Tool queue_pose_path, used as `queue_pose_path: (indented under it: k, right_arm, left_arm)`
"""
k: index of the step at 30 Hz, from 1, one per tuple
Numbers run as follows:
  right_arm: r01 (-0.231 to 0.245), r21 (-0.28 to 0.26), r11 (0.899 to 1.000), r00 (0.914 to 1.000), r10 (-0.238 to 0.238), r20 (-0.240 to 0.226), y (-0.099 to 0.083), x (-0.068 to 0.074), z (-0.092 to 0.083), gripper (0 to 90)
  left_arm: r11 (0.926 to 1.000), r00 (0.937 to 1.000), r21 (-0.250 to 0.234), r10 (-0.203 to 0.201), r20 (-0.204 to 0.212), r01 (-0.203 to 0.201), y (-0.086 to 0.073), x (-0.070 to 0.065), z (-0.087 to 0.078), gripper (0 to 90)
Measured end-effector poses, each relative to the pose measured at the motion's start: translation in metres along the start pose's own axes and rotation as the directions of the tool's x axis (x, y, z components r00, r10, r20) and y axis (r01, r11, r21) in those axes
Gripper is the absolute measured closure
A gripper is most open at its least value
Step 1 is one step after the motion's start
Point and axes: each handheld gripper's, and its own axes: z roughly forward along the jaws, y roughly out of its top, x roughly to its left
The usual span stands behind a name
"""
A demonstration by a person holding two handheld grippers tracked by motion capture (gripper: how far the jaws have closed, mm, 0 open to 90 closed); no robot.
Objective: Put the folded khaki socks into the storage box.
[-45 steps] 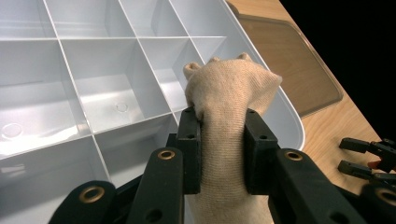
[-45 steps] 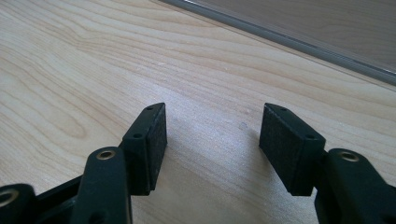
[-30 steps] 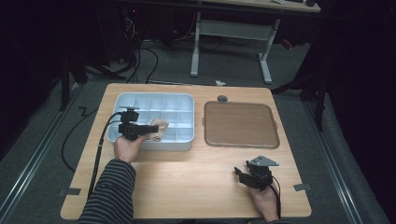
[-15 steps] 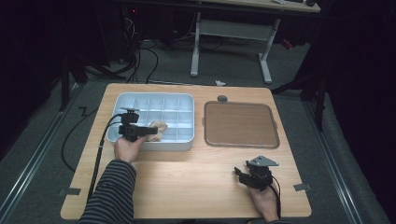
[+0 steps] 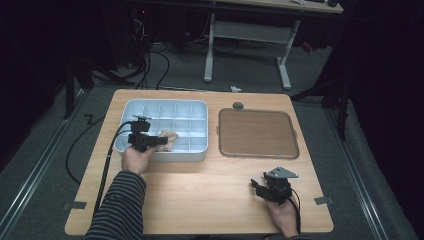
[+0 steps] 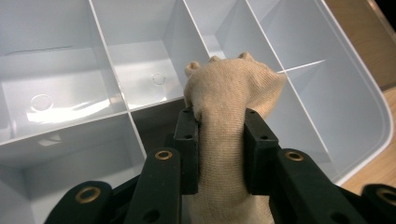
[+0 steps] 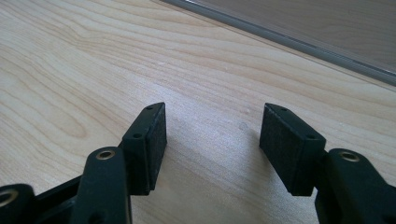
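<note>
Little had moved since a second earlier: both hands lay where they had been, and the only shift worth noting was that the beige knitted cloth [image 5: 168, 139] sat a touch differently over the compartments of the white divided tray [image 5: 200, 107], as if it had settled a little lower. The left gripper [image 6: 220, 135] had its two black pads pressed against the sides of the cloth, narrowed to about the width of the bunched fabric, so the cloth was pinched and not yet let go. In the left gripper view the cloth's rounded end stood over a divider near the tray's front row, towards its right-hand wall, and which compartment it would fall into could not be told. That suggested the placing was nearly done, with only the release left to make. The right gripper [image 7: 212, 140] rested low over the bare wooden table [image 5: 210, 200], its jaws standing well apart with nothing between them, just in front of the brown tray [image 5: 257, 132], which lay empty beside the white one.
</note>
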Motion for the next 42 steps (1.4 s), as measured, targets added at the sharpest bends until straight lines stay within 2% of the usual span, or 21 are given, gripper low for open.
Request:
queue_pose_path:
  k: [3, 17, 21, 29, 36, 42]
  right_arm:
    - [0.0, 0.0, 1.0, 1.0, 0.0, 0.0, 0.0, 0.0, 0.0, 41.6]
    - [0.001, 0.0, 1.0, 1.0, -0.001, 0.0, 0.0, 0.0001, 0.0, 41.4]
    - [0.002, -0.001, 1.0, 1.0, -0.002, 0.0, 0.0, 0.0, 0.0001, 41.4]
    - [0.001, 0.0, 1.0, 1.0, -0.001, 0.0, 0.0, 0.0001, 0.0, 41.4]
    - [0.001, 0.0, 1.0, 1.0, -0.001, 0.0, 0.0, 0.0001, 0.0, 41.4]
    - [0.002, -0.001, 1.0, 1.0, -0.002, 0.0, 0.0, 0.0, 0.0, 41.4]
  left_arm:
    - [0.9993, 0.9991, 0.029, 0.025, -0.035, -0.024, -0.0002, -0.001, 0.003, 71.6]
    - [0.9979, 0.9996, 0.065, 0.001, -0.028, 0.001, 0.0023, 0.0018, 0.0052, 71.2]
    - [0.9944, 0.9984, 0.105, 0.021, -0.053, -0.015, 0.0049, -0.0007, 0.0075, 70.8]
    - [0.9885, 0.9982, 0.151, 0.014, -0.058, -0.005, 0.0086, 0.0, 0.0098, 70.4]
    - [0.99, 0.9974, 0.139, 0.031, -0.065, -0.022, 0.007, -0.0012, 0.0085, 66.4]
    - [0.9951, 0.997, 0.092, 0.043, -0.064, -0.037, 0.0054, -0.0025, 0.0033, 60.9]
